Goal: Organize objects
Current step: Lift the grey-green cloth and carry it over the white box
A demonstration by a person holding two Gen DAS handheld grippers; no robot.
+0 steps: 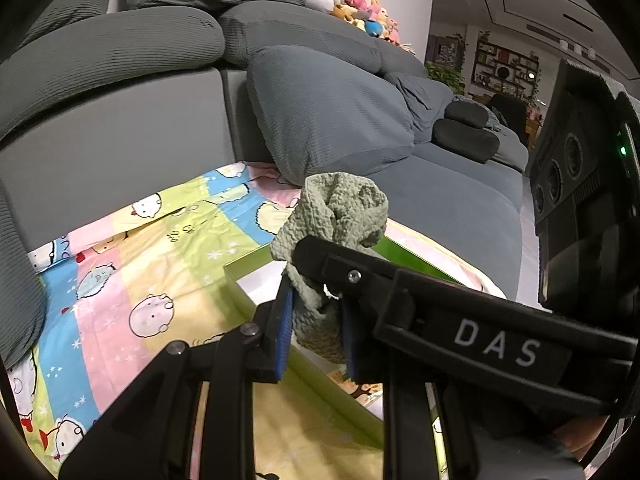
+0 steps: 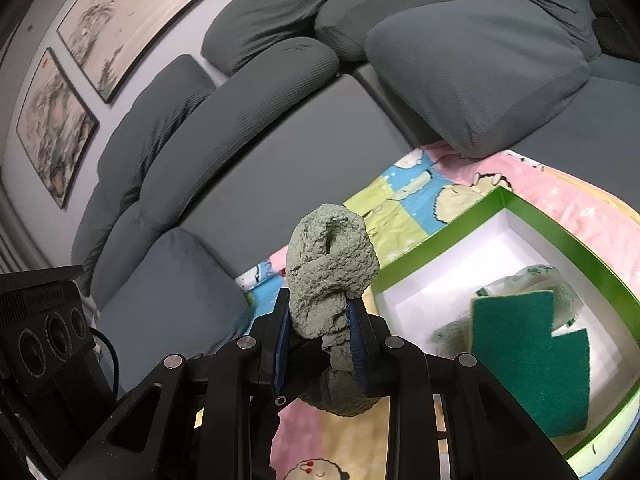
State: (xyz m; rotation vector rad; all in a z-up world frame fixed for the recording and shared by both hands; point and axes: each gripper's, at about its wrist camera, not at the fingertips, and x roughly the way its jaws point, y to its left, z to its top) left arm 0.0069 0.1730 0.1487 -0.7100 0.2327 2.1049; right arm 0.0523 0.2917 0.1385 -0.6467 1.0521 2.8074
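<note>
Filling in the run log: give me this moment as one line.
left gripper: shut on green cloth | right gripper: shut on same cloth | green box: open, scouring pad inside | cloth: above box edge

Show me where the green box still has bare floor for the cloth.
Free: the white floor along the green box wall nearest the sofa, and its near-left corner. Crowded: the far right, where the dark green scouring pad overlies a pale printed cloth. Both grippers are shut on the sage cloth.

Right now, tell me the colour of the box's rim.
Bright green rim on the box, with a white inside; clearest in the right wrist view.
</note>
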